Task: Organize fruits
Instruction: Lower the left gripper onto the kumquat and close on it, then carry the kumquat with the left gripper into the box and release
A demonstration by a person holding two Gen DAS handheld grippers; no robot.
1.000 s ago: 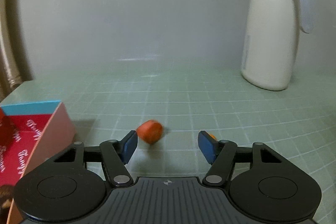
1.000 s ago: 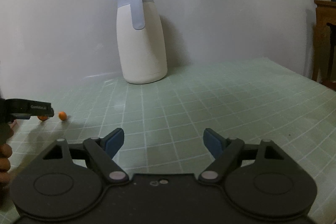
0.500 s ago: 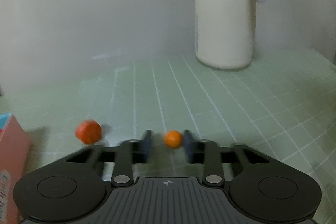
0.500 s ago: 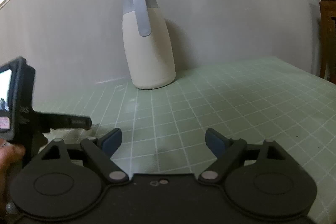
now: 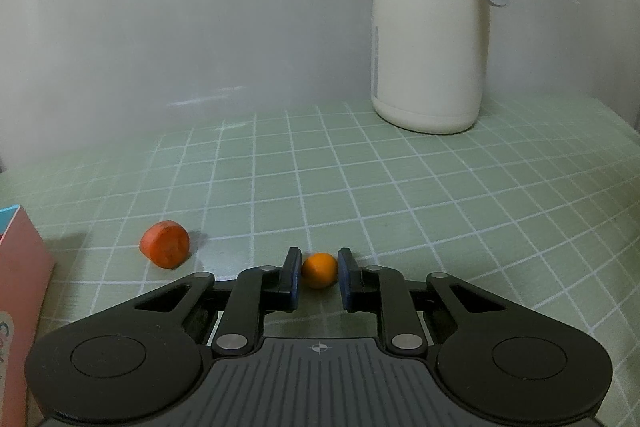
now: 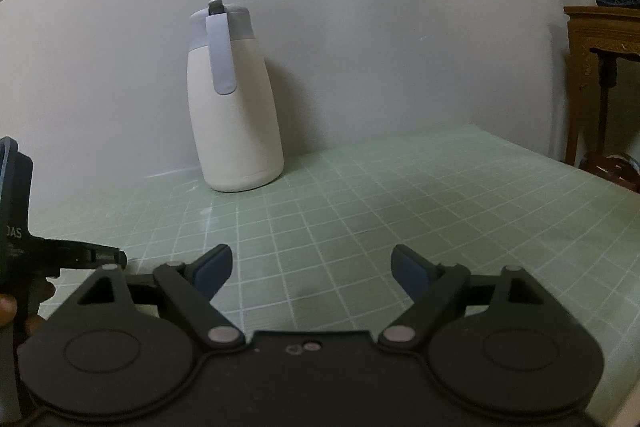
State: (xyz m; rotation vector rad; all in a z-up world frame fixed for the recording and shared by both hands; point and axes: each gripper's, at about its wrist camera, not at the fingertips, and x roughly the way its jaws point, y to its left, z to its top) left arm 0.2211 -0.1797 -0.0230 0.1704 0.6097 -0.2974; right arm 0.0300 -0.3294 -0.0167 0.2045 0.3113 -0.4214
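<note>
A small round orange fruit [image 5: 319, 270] is sitting on the green gridded counter [image 5: 440, 195], right between the fingertips of the left gripper [image 5: 319, 277]. The jaws of that gripper are closing in on it from both sides; the left pad looks to be touching the fruit's skin, while a thin sliver of space may still be showing at the right pad, so a firm clamp cannot be confirmed. The fruit is resting on the counter, not lifted.

A little to the left of it, clear of the gripper, a stubby orange-red piece of produce [image 5: 165, 244] is lying on its side with a flat cut face turned toward the camera. Further left, at the picture's edge, the corner of a pink box [image 5: 20, 275] with a blue rim is standing on the counter.

Toward the back, a cream jug [image 5: 430, 39] with a grey lid and handle is standing upright near the pale wall.

In the right wrist view, the right gripper [image 6: 312, 267] is hovering over bare counter with its jaws spread wide and nothing between them. At the left edge of that view, part of the left gripper's black body is showing, with a person's hand [image 6: 8, 311] behind it.
</note>
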